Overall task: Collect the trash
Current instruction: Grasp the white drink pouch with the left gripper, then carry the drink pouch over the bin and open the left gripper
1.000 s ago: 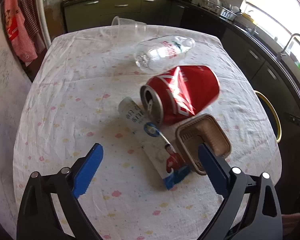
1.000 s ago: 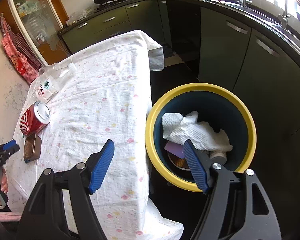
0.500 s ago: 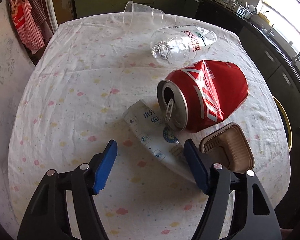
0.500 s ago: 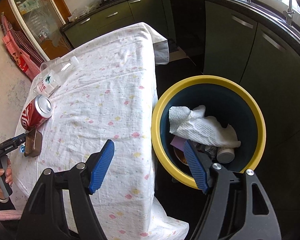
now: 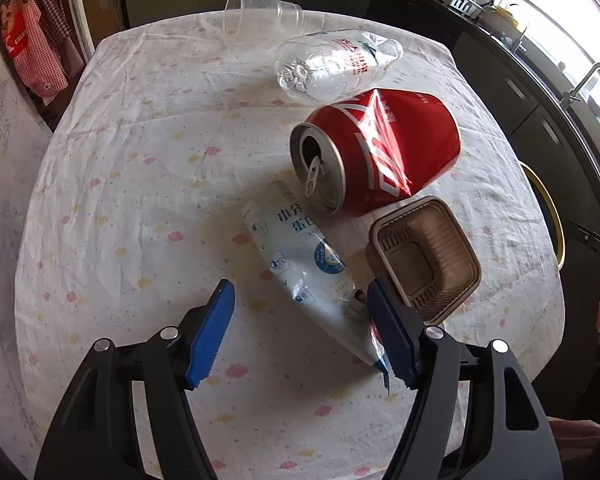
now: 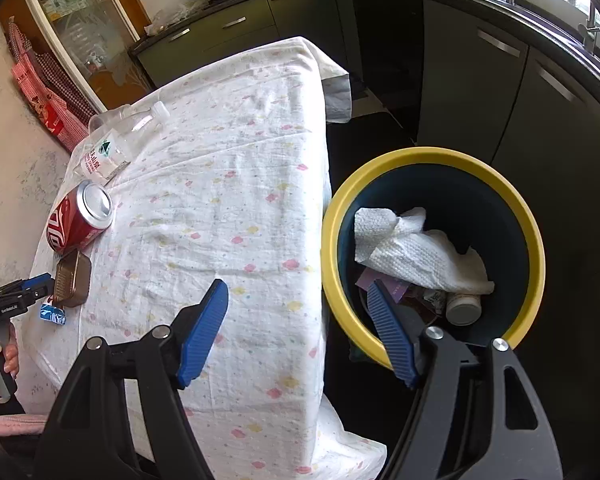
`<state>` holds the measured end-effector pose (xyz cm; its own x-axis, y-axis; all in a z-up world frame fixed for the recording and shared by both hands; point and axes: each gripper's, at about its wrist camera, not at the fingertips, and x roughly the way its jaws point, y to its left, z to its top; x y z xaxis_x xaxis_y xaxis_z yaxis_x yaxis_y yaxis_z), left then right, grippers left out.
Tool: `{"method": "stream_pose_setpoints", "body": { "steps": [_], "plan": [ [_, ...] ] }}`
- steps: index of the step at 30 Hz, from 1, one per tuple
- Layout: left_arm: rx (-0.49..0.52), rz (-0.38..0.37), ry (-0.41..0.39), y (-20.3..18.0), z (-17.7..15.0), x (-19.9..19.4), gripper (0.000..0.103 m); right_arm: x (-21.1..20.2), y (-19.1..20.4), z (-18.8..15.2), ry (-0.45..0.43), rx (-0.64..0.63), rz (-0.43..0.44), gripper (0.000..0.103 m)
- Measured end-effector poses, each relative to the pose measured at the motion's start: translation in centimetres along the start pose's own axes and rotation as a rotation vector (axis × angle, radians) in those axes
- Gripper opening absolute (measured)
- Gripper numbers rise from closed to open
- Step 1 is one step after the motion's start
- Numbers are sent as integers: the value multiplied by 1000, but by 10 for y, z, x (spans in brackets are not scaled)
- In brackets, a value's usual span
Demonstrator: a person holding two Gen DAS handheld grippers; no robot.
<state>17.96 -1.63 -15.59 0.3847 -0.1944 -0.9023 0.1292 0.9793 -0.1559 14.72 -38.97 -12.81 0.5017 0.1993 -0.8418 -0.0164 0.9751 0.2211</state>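
In the left wrist view a white and blue wrapper (image 5: pixel 300 272) lies flat on the tablecloth, its near end beside my right finger. My left gripper (image 5: pixel 300 300) is open and low over it. Behind it lie a dented red can (image 5: pixel 380 152), a brown plastic tray (image 5: pixel 424 256), a clear bottle (image 5: pixel 336 64) and a clear cup (image 5: pixel 260 8). In the right wrist view my right gripper (image 6: pixel 298 292) is open and empty, above the table edge beside the yellow-rimmed bin (image 6: pixel 432 160), which holds a paper towel (image 6: pixel 416 252) and other trash. The can (image 6: pixel 80 216) and tray (image 6: pixel 72 280) show at far left.
The table (image 6: pixel 228 208) has a white patterned cloth hanging over its edges. Dark kitchen cabinets (image 6: pixel 480 80) run behind the bin. A red checked cloth (image 5: pixel 32 48) hangs at the left wall. The left gripper (image 6: pixel 40 282) shows by the tray in the right wrist view.
My left gripper has moved forward and down toward the wrapper, and its jaws have narrowed. My right gripper has drifted slightly; the bin now sits further right in its view.
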Motion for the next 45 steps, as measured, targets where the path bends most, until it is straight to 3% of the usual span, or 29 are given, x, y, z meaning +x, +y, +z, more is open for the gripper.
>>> {"method": "stream_pose_setpoints", "body": {
  "steps": [5,15,28,36,41,45],
  "plan": [
    [65,3,29,-13,-4,3,59,0,2,0,4,-4,3,69],
    [113,42,31,0,-7,-1,30,1,1,-2,9,-2,7,69],
    [171,35,-113,2,-23,-67,29,-4,1,-2,-4,7,7,69],
    [312,-71,-184,-66,-4,-85,29,-24,-22,-8,-60,58,-28,69],
    [434,-167,-204,-141,23,-75,29,-35,-53,-19,-92,116,-65,69],
    [535,-249,-160,-212,46,-51,29,-42,-83,-30,-109,171,-79,69]
  ]
}}
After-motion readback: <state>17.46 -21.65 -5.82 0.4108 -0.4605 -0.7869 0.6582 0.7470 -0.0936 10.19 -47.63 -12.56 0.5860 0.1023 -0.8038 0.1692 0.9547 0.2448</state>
